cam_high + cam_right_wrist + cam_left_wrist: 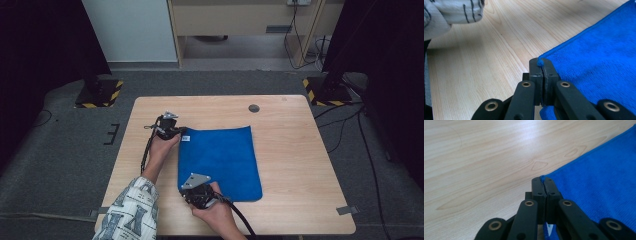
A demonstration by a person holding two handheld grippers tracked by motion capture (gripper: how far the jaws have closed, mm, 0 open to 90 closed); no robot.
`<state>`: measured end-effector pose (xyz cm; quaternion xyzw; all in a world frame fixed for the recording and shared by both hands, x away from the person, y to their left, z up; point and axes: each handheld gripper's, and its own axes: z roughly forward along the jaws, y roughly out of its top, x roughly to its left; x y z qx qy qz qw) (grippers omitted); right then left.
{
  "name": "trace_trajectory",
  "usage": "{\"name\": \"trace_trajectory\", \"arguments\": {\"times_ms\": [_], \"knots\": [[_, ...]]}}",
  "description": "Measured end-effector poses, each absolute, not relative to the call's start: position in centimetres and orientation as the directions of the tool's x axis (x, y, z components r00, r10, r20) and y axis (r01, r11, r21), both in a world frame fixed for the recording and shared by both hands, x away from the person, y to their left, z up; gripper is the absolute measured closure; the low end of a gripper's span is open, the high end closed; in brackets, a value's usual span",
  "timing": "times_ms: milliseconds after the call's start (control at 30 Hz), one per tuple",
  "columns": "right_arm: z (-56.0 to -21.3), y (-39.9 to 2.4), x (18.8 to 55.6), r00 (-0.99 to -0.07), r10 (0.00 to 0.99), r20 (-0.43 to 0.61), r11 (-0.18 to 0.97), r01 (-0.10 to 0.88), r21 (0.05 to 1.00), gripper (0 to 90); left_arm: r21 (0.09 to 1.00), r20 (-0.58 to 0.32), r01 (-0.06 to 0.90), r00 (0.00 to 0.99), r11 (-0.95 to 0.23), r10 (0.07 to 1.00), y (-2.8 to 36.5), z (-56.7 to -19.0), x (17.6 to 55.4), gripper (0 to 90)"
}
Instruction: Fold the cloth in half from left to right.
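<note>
Flat on the wooden bench [290, 165] lies a blue microfibre cloth [222, 160], spread out as a rough rectangle a little left of the bench's middle, with a small white label at its far left corner.

Both grippers sit on the cloth's left edge. In the high view the left gripper [181, 133] is at the far left corner, held by the person's left hand [161, 148], whose patterned sleeve [130, 210] comes in from the bottom. The right gripper [186, 189] is at the near left corner, in the right hand [216, 212], with its grey three-cornered plate on top and a black cable trailing towards the bench's near edge.

In the left gripper view the two black jaws are pressed together, and the blue corner of the cloth [604, 185] is caught between them; more blue fabric and a bit of white label show below the jaws. Pale wood grain stretches away to the left.

In the right gripper view the jaws are likewise pressed together on a corner of the cloth [599, 60], with a small tuft of blue pile poking out at the tips and a fold of fabric hanging beneath them. The sleeve [451, 11] shows at that view's upper left.

Near the bench's far edge, a small dark round insert [254, 108] sits well apart from the cloth.
</note>
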<state>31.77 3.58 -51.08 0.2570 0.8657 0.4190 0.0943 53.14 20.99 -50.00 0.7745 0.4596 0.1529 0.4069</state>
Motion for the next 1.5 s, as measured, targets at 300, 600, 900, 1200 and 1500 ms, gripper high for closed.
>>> {"name": "trace_trajectory", "arguments": {"times_ms": [300,600,900,1200,1500], "knots": [[-49.8,3.3,31.2,-0.838,0.543,0.060,0.468,0.360,0.807,88.7,0.789,-0.128,0.564,0.540,-0.244,0.832,20.9,-48.1,52.3,88.3],[-49.9,4.7,31.3,-0.842,0.538,0.052,0.477,0.354,0.805,88.8,0.768,-0.156,0.602,0.508,-0.219,0.847,21.5,-48.5,53.2,88.4],[-49.5,5.7,31.5,-0.843,0.535,0.048,0.471,0.345,0.812,88.8,0.766,-0.108,0.588,0.515,-0.259,0.850,21.5,-47.1,53.1,88.4],[-49.4,6.4,31.1,-0.858,0.511,0.051,0.469,0.328,0.820,88.8,0.762,-0.118,0.602,0.491,-0.238,0.863,23.7,-46.7,52.7,88.4],[-49.2,7.9,30.8,-0.867,0.496,0.042,0.486,0.317,0.815,88.7,0.765,-0.132,0.604,0.486,-0.223,0.864,25.0,-46.3,52.3,88.4]]}}
